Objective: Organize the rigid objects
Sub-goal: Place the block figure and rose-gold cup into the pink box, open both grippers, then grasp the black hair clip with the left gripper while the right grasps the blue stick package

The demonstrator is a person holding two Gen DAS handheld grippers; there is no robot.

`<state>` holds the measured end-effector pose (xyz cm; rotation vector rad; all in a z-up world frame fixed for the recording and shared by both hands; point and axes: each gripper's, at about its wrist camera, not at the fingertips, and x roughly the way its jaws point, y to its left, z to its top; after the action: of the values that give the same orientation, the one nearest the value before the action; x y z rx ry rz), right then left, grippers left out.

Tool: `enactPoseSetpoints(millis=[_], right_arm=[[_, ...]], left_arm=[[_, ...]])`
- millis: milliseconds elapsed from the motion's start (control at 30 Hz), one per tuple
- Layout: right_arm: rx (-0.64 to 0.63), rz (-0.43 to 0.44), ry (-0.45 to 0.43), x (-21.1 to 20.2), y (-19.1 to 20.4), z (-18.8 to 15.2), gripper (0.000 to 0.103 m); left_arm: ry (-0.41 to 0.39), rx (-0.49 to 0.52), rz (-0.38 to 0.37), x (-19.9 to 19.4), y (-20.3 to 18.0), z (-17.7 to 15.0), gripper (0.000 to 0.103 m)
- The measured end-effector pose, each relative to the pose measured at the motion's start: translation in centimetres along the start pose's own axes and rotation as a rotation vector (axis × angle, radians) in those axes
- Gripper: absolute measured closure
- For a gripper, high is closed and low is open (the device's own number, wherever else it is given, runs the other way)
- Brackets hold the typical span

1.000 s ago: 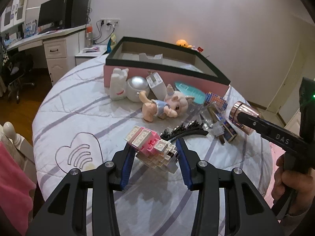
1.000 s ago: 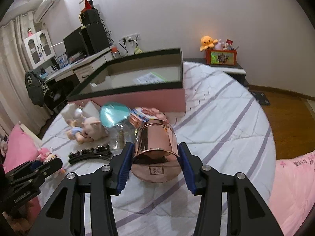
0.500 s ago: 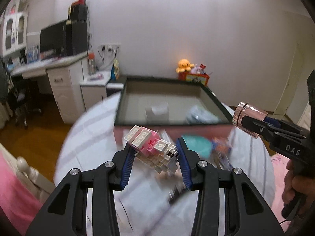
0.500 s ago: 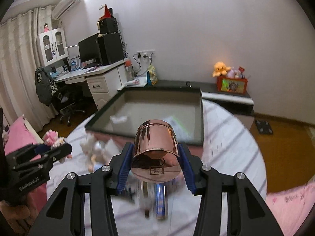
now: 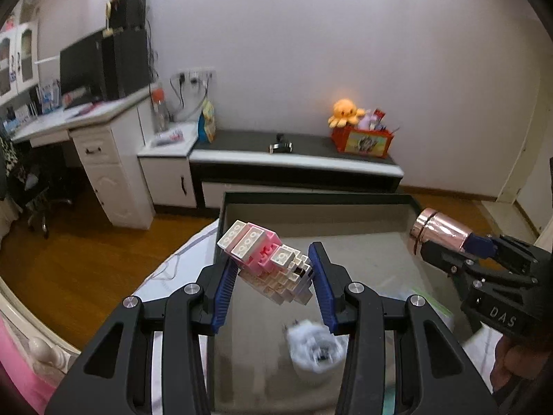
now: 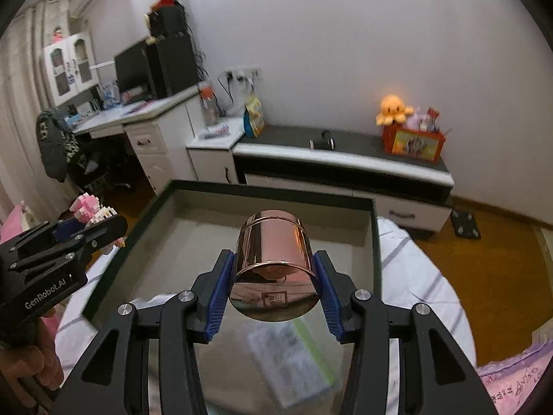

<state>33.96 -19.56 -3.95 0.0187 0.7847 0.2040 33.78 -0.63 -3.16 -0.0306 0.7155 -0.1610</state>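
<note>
Two hand-held grippers each carry a thing above an open box on a bed.

Left wrist view: the left gripper pinches a pink-and-white brick toy, its long axis tilted up-left, over the box. Right wrist view: the right gripper pinches a copper tin by its sides, its flat base toward the camera, its long axis pointing away over the box.

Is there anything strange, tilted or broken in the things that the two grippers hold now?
Nothing looks broken. The brick model sits askew in the left gripper, its pink end sticking up and out. The copper tin lies on its side in the right gripper.
</note>
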Motion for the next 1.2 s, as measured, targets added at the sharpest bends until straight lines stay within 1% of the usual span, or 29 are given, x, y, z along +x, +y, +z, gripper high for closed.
enactPoseSetpoints(millis=[133, 200, 267, 300, 333, 400, 467, 500, 567, 667, 867, 1000, 1200], right_arm=[[0.025, 0.004, 0.058, 2.6, -1.1, 0.4, 0.055], [0.034, 0.006, 0.076, 3.2, -1.5, 0.2, 0.054], [0.043, 0.004, 0.078, 3.1, -1.8, 0.0, 0.041], [0.053, 0.011, 0.076, 3.0, -1.9, -0.1, 0.021], [0.065, 0.021, 0.068, 2.7, -2.0, -0.2, 0.016], [0.079, 0.039, 0.060, 1.9, -2.2, -0.4, 0.016], [0.093, 0.049, 0.055, 1.2, -2.2, -0.5, 0.012], [0.100, 0.045, 0.051, 0.7, -2.3, -0.6, 0.000], [0.100, 0.029, 0.020, -0.6, -2.0, -0.8, 0.000], [0.105, 0.046, -0.013, -2.8, -1.3, -1.5, 0.000], [0.091, 0.045, -0.084, -7.5, 0.4, -4.0, 0.000], [0.080, 0.034, -0.118, -10.9, 1.9, -6.6, 0.000], [0.082, 0.041, -0.159, -15.1, 2.6, -10.4, 0.000]], left_arm=[[0.092, -0.006, -0.008, 4.3, -0.4, 0.4, 0.060], [0.123, -0.002, -0.008, 5.4, -0.7, 0.2, 0.059], [0.135, 0.007, 0.011, 5.9, -1.0, 0.0, 0.043], [0.126, 0.007, 0.018, 5.7, -1.0, -0.2, 0.024], [0.108, -0.003, 0.028, 5.2, -0.8, -0.3, 0.008], [0.060, -0.024, 0.021, 3.8, -0.4, -0.6, 0.002], [0.037, -0.023, 0.023, 2.4, -0.4, -0.9, 0.001], [0.027, -0.021, 0.028, 1.8, -0.2, -1.1, 0.001], [-0.009, -0.022, 0.031, 0.1, -0.1, -1.3, 0.000], [-0.049, -0.019, 0.034, -2.7, -0.1, -2.1, 0.000], [-0.103, 0.000, 0.024, -8.6, -0.9, -5.1, 0.000], [-0.114, 0.004, 0.015, -11.7, -1.4, -7.4, 0.000], [-0.126, -0.008, -0.011, -16.3, -1.7, -11.6, 0.000]])
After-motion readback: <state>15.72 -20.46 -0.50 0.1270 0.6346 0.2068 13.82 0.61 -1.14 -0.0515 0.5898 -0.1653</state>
